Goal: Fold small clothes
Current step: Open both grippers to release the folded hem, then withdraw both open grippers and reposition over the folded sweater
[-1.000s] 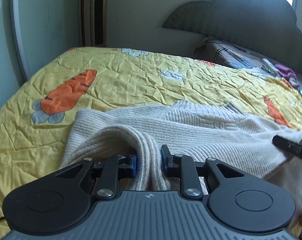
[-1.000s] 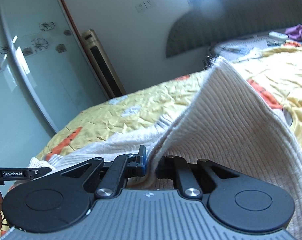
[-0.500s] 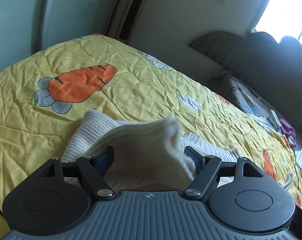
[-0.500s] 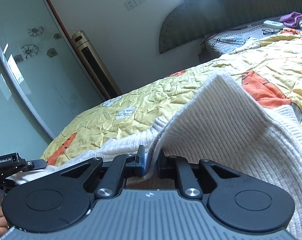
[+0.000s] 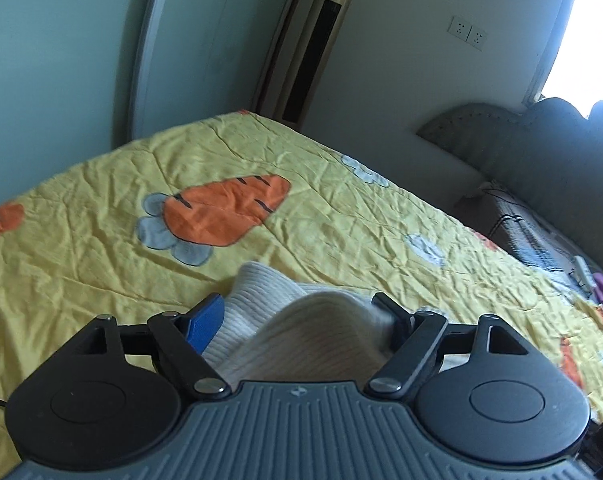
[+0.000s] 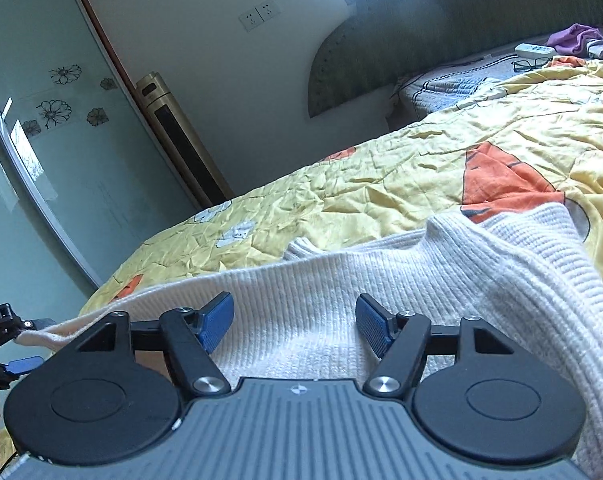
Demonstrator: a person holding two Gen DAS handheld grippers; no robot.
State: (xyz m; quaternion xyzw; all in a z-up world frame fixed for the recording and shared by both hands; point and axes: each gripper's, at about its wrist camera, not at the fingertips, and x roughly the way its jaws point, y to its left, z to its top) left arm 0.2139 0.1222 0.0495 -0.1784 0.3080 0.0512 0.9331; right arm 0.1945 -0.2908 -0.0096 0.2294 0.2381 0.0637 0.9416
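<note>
A cream ribbed knit sweater (image 6: 441, 280) lies on the yellow carrot-print bedspread (image 6: 381, 184). My right gripper (image 6: 295, 326) is open, its blue pads (image 6: 217, 322) apart just above the knit. My left gripper (image 5: 301, 320) is open too; a blurred fold of the sweater (image 5: 313, 332) sits loose between its spread fingers (image 5: 205, 320). The left gripper also shows at the left edge of the right wrist view (image 6: 5, 344), with a sweater edge draped on it.
The bedspread (image 5: 261, 168) runs to a grey padded headboard (image 6: 461, 20). A pillow with glasses, a remote and purple cloth (image 6: 573, 38) lies by it. A gold tower air conditioner (image 5: 313, 40) and glass sliding door (image 6: 41, 140) stand past the bed's far edge.
Both grippers have opened and let go of the sweater. The raised right flap has dropped flat onto the bed. The left gripper has tilted up and swung left.
</note>
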